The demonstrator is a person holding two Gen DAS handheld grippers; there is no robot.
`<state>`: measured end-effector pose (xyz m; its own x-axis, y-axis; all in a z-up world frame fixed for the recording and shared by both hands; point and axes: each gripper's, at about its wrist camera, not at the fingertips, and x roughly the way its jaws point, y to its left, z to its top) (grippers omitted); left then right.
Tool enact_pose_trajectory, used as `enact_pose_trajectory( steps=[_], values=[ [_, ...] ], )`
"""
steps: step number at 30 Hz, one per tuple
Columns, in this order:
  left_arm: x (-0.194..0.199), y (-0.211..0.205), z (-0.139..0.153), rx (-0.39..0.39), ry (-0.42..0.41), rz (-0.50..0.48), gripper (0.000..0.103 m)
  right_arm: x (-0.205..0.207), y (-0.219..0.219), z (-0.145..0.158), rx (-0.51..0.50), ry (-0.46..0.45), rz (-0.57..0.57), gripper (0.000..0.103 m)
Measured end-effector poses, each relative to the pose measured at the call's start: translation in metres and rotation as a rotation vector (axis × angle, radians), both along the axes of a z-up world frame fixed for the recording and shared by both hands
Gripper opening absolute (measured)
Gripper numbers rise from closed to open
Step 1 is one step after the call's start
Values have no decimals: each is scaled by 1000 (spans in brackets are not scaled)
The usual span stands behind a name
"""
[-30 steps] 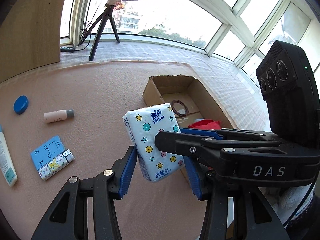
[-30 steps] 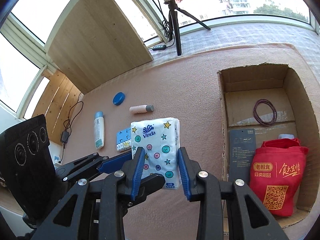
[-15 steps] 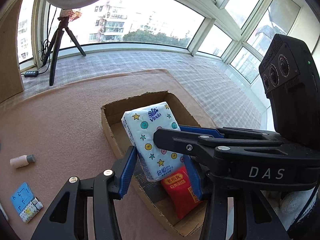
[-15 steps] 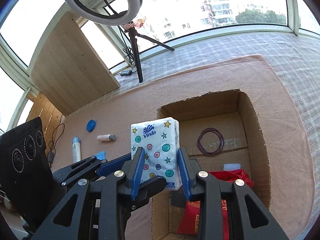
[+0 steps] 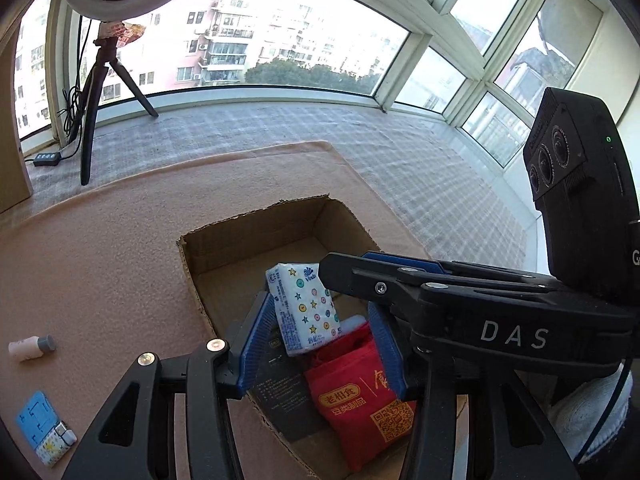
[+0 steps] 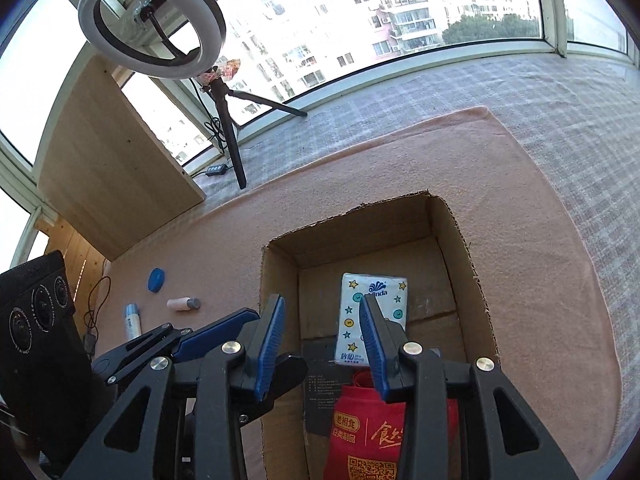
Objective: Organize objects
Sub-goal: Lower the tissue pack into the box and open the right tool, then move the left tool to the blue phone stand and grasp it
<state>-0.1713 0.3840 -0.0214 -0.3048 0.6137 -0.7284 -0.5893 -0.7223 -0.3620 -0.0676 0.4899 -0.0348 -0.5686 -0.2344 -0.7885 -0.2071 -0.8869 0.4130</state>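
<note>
tissue pack (image 6: 370, 316) lies in box (image 6: 472, 264) (long axis front-to-back).

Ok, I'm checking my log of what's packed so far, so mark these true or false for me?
1. The tissue pack is inside the cardboard box. True.
2. The right gripper is clamped on the tissue pack. False: its jaws stand apart with nothing between them, and the pack lies beyond them in the box.
3. A red bag is in the box. True.
4. The pink bottle is packed in the box. False: it lies on the pink mat, outside the box.
</note>
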Motion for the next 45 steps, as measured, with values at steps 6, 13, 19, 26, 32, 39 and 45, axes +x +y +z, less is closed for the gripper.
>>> enact_pose_trajectory(
  steps=[6,13,19,26,32,39,45],
  values=[
    [8,-29,-2,-17,5,22,53,13,-13,-1,-5,15,-19,35],
    [18,-93,-20,-66,-24,83,53,29,-30,0,-48,28,-34,35],
    [18,-174,-35,-73,-60,214,53,40,-56,-2,-54,15,-4,35],
    [8,-270,-47,-50,-107,405,53,47,-97,-16,-81,-34,56,35],
    [8,-303,-60,-65,-127,434,52,50,-123,-17,-88,-41,88,35],
    [14,-307,-81,-93,-161,439,52,57,-137,-17,-88,-46,95,35],
    [13,-308,-89,-120,-170,439,52,64,-142,-18,-94,-51,93,35]
  ],
)
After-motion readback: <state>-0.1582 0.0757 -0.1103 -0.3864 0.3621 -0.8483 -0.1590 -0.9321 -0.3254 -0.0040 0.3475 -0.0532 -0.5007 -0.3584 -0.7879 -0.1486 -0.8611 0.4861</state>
